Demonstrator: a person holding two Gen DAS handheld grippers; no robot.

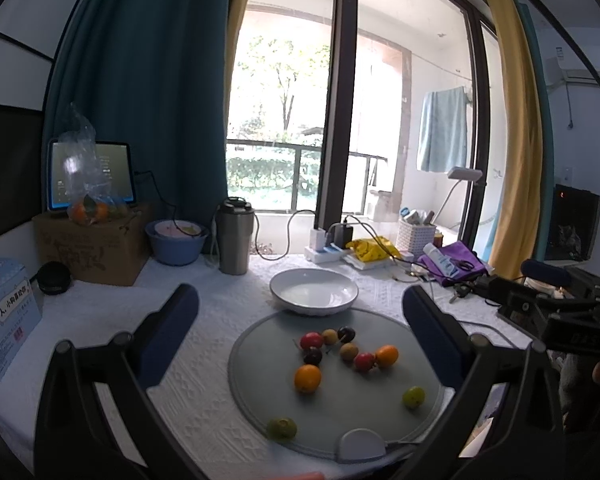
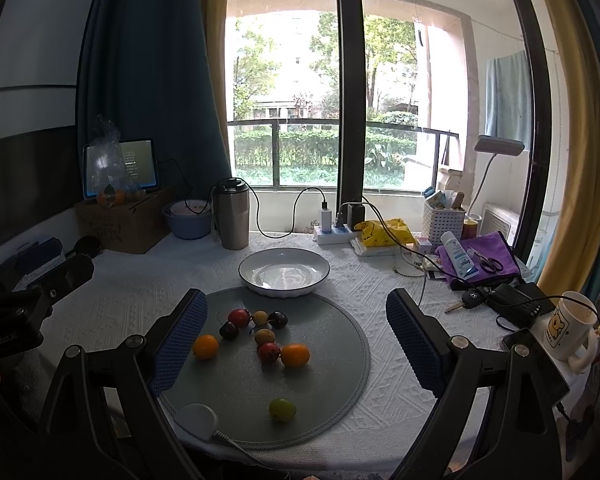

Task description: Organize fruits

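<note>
Several small fruits lie on a round grey mat [image 1: 260, 392] [image 2: 332, 376]: two orange ones [image 1: 307, 378] [image 1: 387, 355] [image 2: 205, 346] [image 2: 295, 355], red cherries [image 1: 311, 340] [image 2: 239, 317], dark cherries [image 1: 346, 334] [image 2: 278, 319], tan ones [image 1: 348, 351] [image 2: 264, 336] and green ones [image 1: 413, 397] [image 1: 282, 428] [image 2: 282, 409]. An empty white bowl [image 1: 314, 291] [image 2: 284, 272] sits just behind the mat. My left gripper [image 1: 300, 328] hovers open above the mat. My right gripper [image 2: 296, 324] is open too, over the fruits. Neither holds anything.
A steel tumbler [image 1: 235, 241] [image 2: 231, 214], a blue basin [image 1: 176, 240], a cardboard box [image 1: 92, 246] with a tablet and bagged oranges stand at the back left. A power strip [image 2: 334, 232], white basket [image 2: 444, 220], purple cloth [image 2: 480, 260], keys and a mug [image 2: 572, 328] crowd the right.
</note>
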